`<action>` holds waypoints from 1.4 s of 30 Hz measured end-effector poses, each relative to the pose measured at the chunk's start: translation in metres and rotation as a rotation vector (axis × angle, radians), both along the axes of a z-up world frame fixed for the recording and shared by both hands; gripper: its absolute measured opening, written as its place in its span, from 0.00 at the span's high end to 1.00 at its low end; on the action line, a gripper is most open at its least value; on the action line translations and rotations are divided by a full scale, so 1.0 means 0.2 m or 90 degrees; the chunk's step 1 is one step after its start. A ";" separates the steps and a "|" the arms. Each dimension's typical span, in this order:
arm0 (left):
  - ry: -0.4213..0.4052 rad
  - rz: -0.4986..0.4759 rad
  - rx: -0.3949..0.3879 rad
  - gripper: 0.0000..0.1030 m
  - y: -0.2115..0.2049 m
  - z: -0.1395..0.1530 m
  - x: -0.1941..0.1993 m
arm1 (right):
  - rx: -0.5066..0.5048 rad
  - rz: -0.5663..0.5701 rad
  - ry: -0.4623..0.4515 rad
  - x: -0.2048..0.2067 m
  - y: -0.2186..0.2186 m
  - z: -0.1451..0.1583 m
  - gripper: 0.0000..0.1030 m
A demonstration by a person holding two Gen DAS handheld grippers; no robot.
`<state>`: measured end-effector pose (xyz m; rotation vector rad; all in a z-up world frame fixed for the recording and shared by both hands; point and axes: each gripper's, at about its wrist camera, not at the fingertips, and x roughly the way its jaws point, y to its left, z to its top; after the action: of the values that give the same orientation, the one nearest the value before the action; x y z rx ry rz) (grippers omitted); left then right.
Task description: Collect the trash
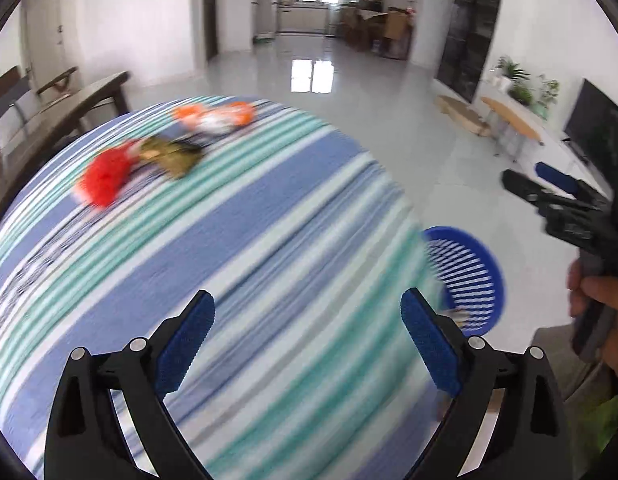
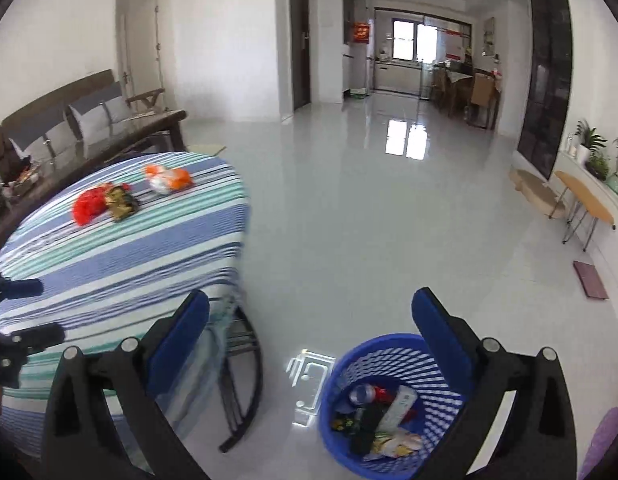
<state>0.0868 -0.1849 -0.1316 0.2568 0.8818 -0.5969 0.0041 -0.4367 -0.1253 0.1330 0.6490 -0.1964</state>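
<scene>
Three wrappers [image 2: 125, 202] on striped table [image 2: 109, 256]

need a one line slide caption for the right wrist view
Open right claw above the blue trash basket, three wrappers left on the striped table.

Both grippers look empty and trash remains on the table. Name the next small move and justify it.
Probably advance the open left gripper across the striped tablecloth to the red wrapper, the nearest piece. Three pieces still lie there, while the blue basket on the floor already holds trash.
</scene>
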 end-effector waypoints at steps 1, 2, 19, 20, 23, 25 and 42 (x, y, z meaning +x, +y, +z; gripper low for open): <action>-0.006 0.014 0.014 0.09 0.08 -0.01 0.03 | 0.015 0.035 0.009 0.04 0.11 0.00 0.04; -0.011 0.029 0.028 0.09 0.16 -0.02 0.06 | 0.023 0.072 0.020 0.08 0.22 0.00 0.05; 0.023 0.128 0.039 0.08 0.76 -0.16 0.38 | -0.011 0.197 0.169 0.64 0.89 -0.19 0.04; 0.024 0.129 0.035 0.08 0.76 -0.16 0.38 | -0.007 0.195 0.173 0.64 0.90 -0.20 0.04; 0.025 0.129 0.038 0.07 0.75 -0.16 0.39 | -0.005 0.194 0.174 0.64 0.91 -0.22 0.04; 0.027 0.133 0.038 0.06 0.74 -0.17 0.40 | -0.006 0.191 0.178 0.65 0.90 -0.22 0.04; 0.030 0.136 0.036 0.04 0.75 -0.18 0.40 | -0.007 0.183 0.176 0.64 0.91 -0.22 0.04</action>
<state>0.1668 -0.0342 -0.1683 0.1975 0.9586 -0.3815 0.1316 -0.2549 -0.1697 -0.0001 0.9336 0.0610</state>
